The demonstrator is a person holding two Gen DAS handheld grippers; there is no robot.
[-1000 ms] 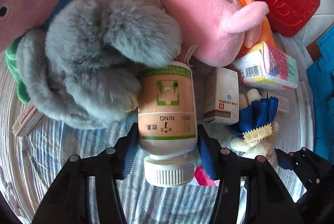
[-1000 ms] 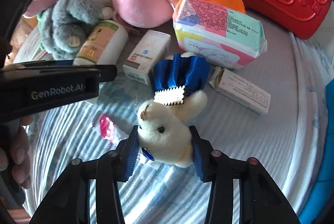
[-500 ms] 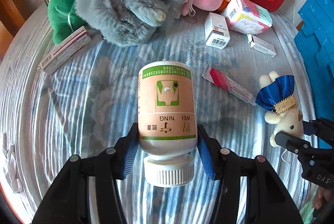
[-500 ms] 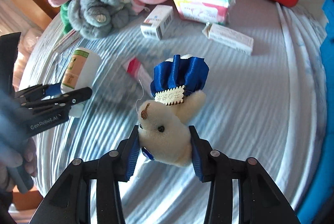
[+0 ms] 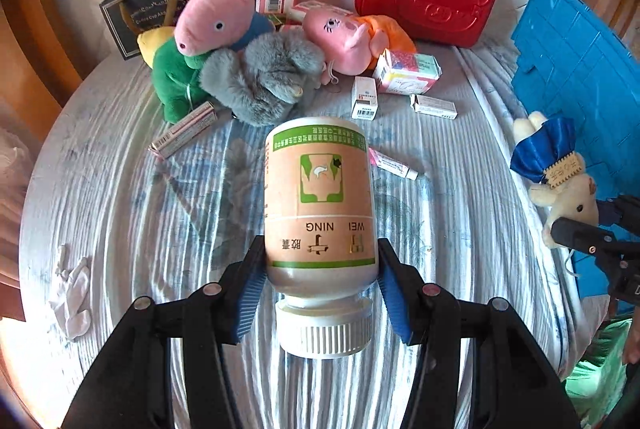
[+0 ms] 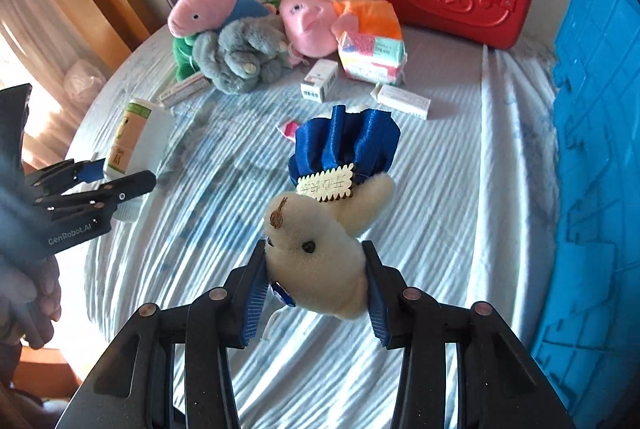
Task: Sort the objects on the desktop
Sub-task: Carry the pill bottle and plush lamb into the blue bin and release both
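Left wrist view: left tongs [image 5: 320, 285] clamp medicine bottle [image 5: 320, 197]; right tongs [image 6: 314, 285] grip plush rabbit [image 6: 320, 253]. Both now lifted clear of counter [image 5: 120, 189], probably bound for sorting.

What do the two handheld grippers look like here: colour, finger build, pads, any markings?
Both match. The left gripper and right gripper have black plastic fingers built from linked bars with round silver rivets, tipped with ribbed blue pads. Seen from the right wrist camera, the left gripper's black body carries white "GenRobot.AI" lettering. No cables or sleeves are visible.
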